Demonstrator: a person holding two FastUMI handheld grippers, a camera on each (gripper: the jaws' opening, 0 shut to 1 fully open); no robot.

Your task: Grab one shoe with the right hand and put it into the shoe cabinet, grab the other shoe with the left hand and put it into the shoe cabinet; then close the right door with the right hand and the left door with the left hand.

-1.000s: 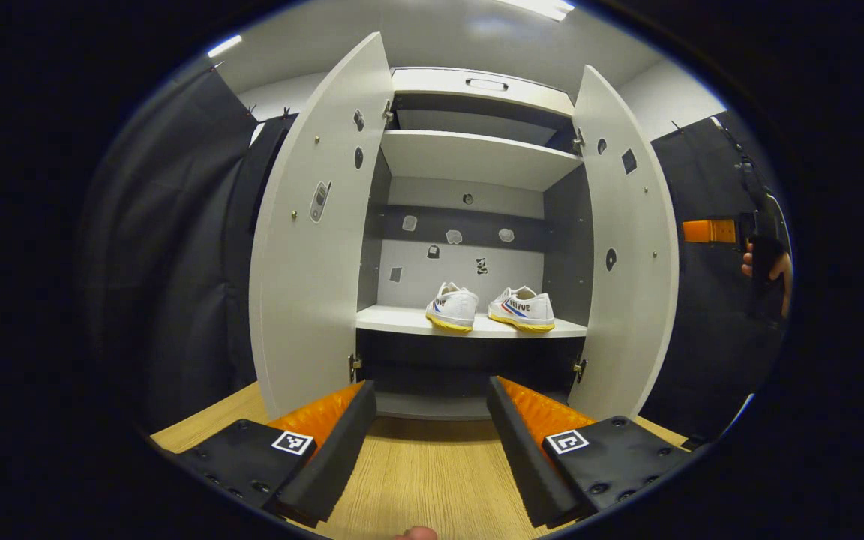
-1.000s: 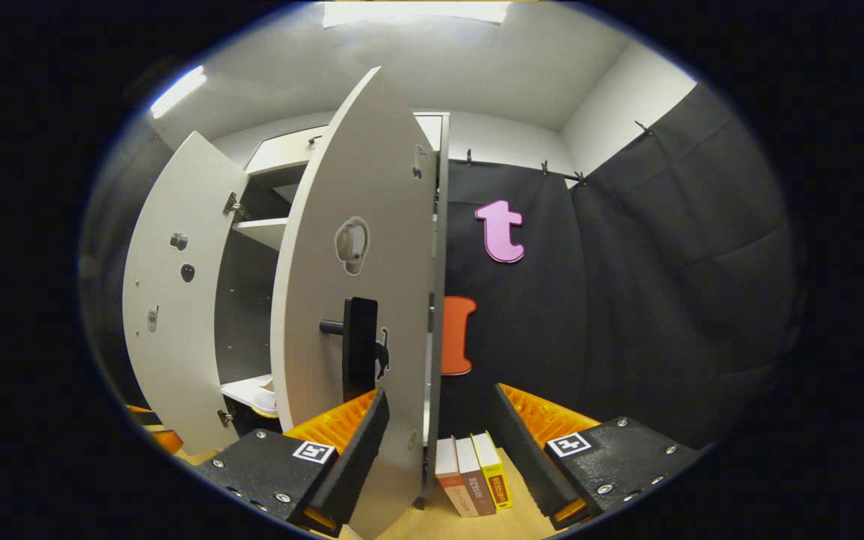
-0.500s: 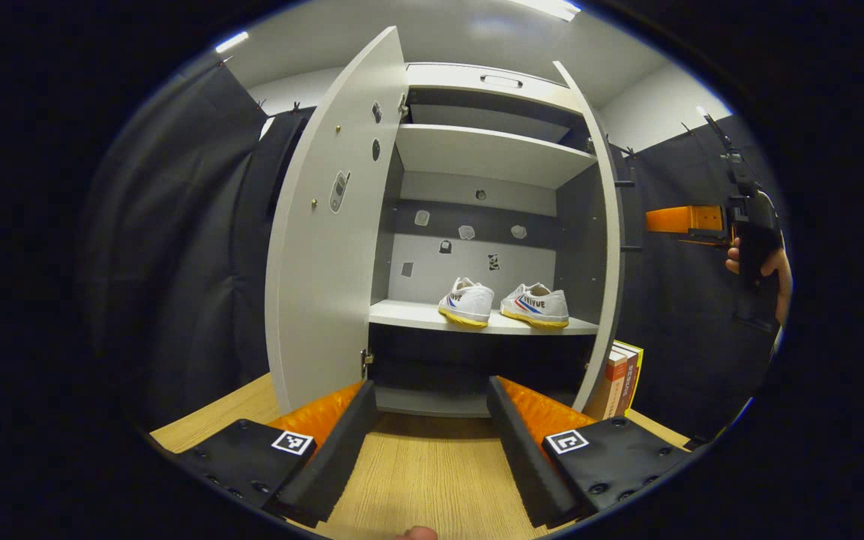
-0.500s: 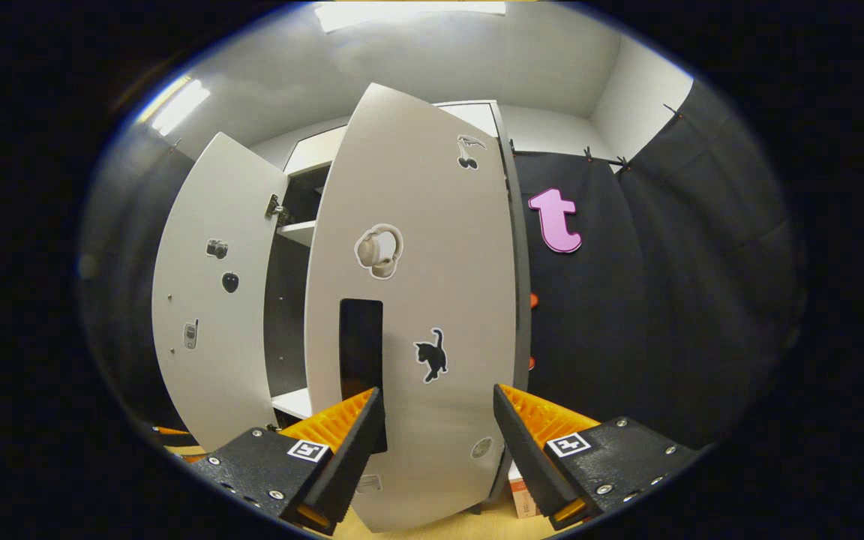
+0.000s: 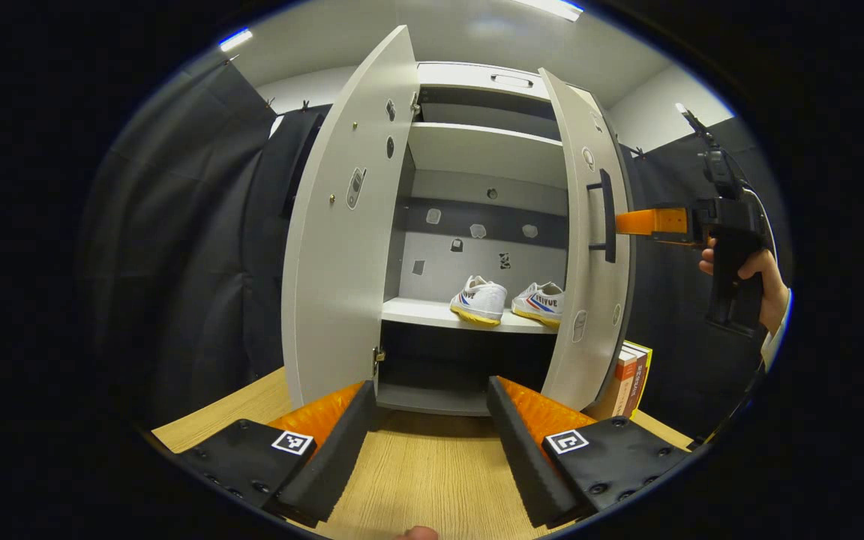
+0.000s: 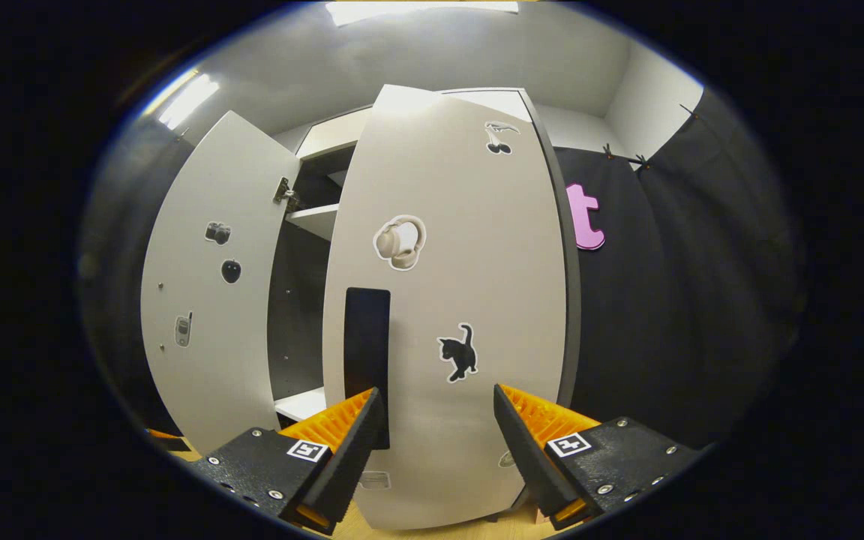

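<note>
pushing right door [image 6: 447, 300] with spread right gripper [image 6: 436, 431]; risking slipping off handle [image 6: 367, 352], leaving door ajar; left gripper [image 5: 428, 431] spread, idling.

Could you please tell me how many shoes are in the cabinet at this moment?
2: the left shoe and the right shoe stand side by side on the middle shelf; the closing right door partly covers the second and might hide more.

My right gripper [image 6: 436, 412] is spread open in front of the cabinet's right door [image 6: 451, 300], its left finger low beside the door's black handle [image 6: 367, 352]. A cat sticker [image 6: 458, 352] sits between my fingers. The left door [image 6: 207, 285] stands open beyond.
</note>
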